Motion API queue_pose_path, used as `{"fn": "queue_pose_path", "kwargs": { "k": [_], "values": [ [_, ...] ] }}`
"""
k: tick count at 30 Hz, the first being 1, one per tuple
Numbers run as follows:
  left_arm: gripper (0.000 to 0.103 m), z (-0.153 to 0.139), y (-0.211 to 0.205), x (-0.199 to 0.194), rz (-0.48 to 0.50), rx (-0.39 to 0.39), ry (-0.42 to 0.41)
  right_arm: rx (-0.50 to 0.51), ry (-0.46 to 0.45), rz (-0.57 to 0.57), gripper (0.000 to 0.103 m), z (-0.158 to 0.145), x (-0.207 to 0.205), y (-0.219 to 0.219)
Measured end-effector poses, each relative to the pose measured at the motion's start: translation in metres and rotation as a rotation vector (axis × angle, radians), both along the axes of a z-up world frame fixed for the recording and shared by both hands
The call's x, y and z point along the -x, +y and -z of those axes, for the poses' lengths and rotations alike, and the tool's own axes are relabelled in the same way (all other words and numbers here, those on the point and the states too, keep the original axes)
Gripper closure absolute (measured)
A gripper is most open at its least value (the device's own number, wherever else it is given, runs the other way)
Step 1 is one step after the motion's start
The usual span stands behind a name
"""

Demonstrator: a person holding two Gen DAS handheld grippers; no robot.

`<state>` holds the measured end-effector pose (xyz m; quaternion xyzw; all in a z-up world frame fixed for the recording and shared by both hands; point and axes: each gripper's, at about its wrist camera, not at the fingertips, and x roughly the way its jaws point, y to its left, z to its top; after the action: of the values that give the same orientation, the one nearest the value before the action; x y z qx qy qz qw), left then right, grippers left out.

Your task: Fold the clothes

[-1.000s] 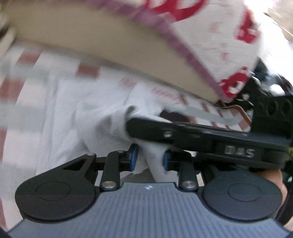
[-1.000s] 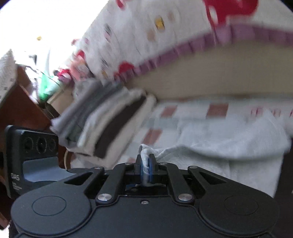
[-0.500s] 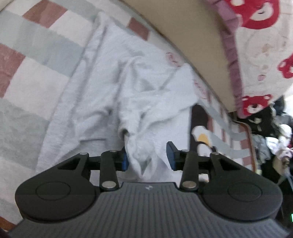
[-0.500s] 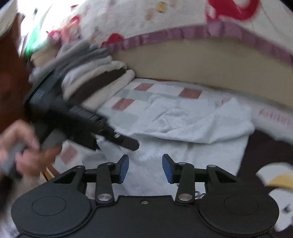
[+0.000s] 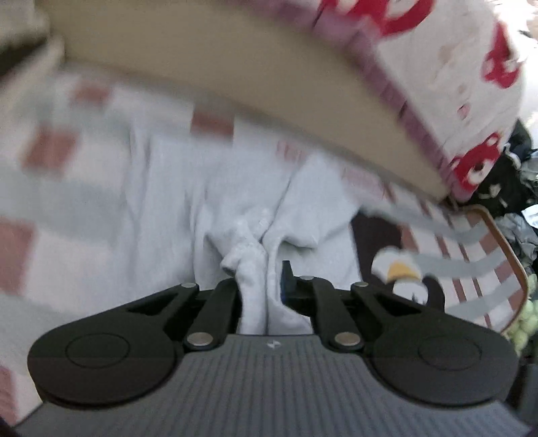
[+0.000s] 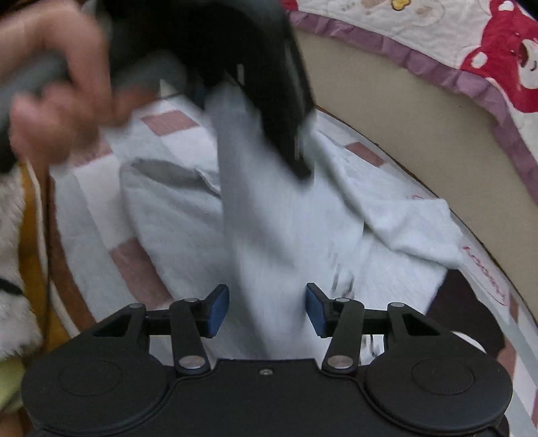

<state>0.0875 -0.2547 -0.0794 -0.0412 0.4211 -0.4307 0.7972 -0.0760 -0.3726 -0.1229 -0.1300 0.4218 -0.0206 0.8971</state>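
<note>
Two grippers work one pale grey, soft-knit garment (image 6: 302, 215) lying rumpled on the checked pink-and-white bedcover (image 5: 50, 151), near the beige mattress edge (image 5: 235, 77). Left gripper (image 5: 260, 285) is clamped on a bunched fold; right gripper (image 6: 267, 307) has jaws apart & opening, cloth between but not pinched. Best to keep left grip firm, take a clean edge w/ right, then pull taut before folding

A checked mat (image 5: 67, 208) in white, pale grey-green and dusty red squares covers the floor. Along its far edge runs a beige mattress side (image 5: 235, 84), topped by a white quilt (image 6: 437, 30) with red bear prints and a purple frill. At the mat's right edge a penguin picture (image 5: 400, 272) shows, with dark clutter (image 5: 514, 188) beyond.
</note>
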Motion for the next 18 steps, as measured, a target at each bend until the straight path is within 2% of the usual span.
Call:
{"fn": "queue_pose_path", "kwargs": {
  "k": [2,4,5,8,10,12,14,16,18],
  "values": [
    [0.098,-0.018,0.009,0.008,0.009,-0.026,-0.093,0.007,0.002,0.017,0.053,0.002,0.007,-0.005],
    [0.098,-0.028,0.007,0.013,0.081,-0.087,-0.177,0.012,0.015,0.038,0.075,0.003,0.014,-0.011],
    [0.098,-0.029,0.003,0.015,0.133,-0.125,-0.219,0.010,0.021,0.054,0.090,0.003,0.017,-0.015],
    [0.098,-0.024,-0.006,0.010,0.227,-0.228,-0.226,-0.018,0.021,0.090,0.090,0.002,0.026,-0.026],
    [0.098,-0.014,0.000,-0.001,0.237,-0.257,-0.168,-0.043,0.013,0.105,0.094,0.000,0.032,-0.031],
    [0.098,0.001,0.010,-0.013,0.219,-0.249,-0.080,-0.071,0.010,0.115,0.095,-0.001,0.037,-0.034],
    [0.098,0.021,0.020,-0.026,0.180,-0.235,0.054,-0.106,0.024,0.116,0.095,0.001,0.039,-0.036],
    [0.096,0.038,0.037,-0.035,0.131,-0.168,0.214,-0.140,0.044,0.125,0.095,0.006,0.037,-0.037],
    [0.095,0.042,0.048,-0.041,0.099,-0.119,0.272,-0.169,0.048,0.138,0.095,0.009,0.037,-0.041]
  ]
}}
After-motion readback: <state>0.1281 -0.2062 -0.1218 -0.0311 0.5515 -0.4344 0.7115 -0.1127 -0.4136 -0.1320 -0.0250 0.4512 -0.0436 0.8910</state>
